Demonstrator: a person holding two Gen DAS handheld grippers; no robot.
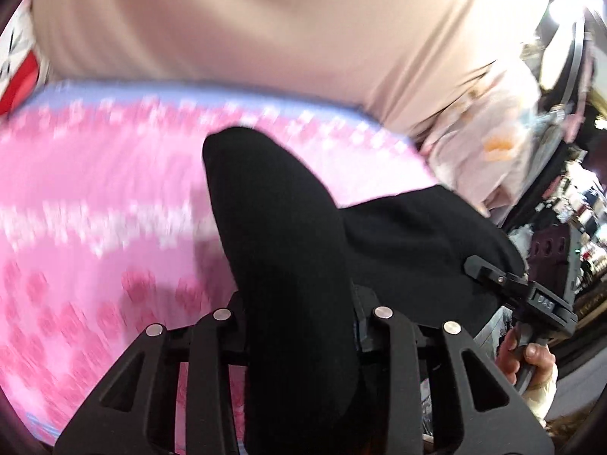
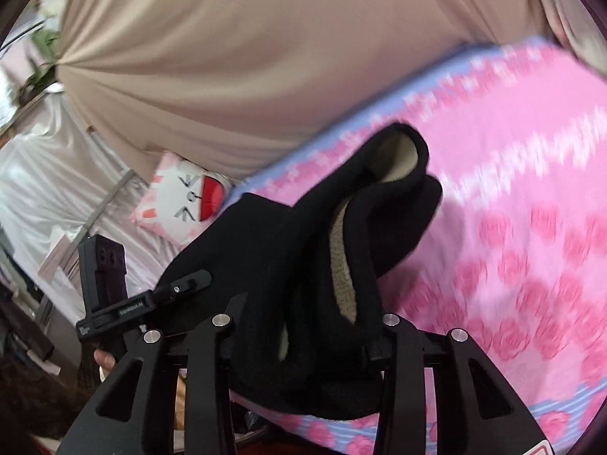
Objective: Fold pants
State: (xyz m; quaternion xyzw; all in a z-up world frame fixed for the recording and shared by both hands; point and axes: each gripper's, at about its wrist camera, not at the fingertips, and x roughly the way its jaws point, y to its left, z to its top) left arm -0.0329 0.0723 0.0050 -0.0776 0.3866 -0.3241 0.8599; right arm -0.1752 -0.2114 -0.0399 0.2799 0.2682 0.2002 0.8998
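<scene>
The black pants (image 1: pixel 288 250) with a beige fleece lining (image 2: pixel 341 265) are lifted over a bed with a pink rose-patterned blanket (image 1: pixel 95 208). My left gripper (image 1: pixel 303 303) is shut on the black fabric, which drapes forward and over its fingers. My right gripper (image 2: pixel 303 322) is shut on another bunch of the pants (image 2: pixel 288 250), one leg opening hanging forward over the blanket (image 2: pixel 512 197). The right gripper also shows at the right of the left wrist view (image 1: pixel 489 273); the left gripper shows at the left of the right wrist view (image 2: pixel 189 280).
A beige curtain (image 1: pixel 265 19) hangs behind the bed. A white cat-face pillow (image 2: pixel 182 197) lies at the bed's far end on a white satin sheet (image 2: pixel 45 174). Cluttered shelves (image 1: pixel 576 227) stand to the right.
</scene>
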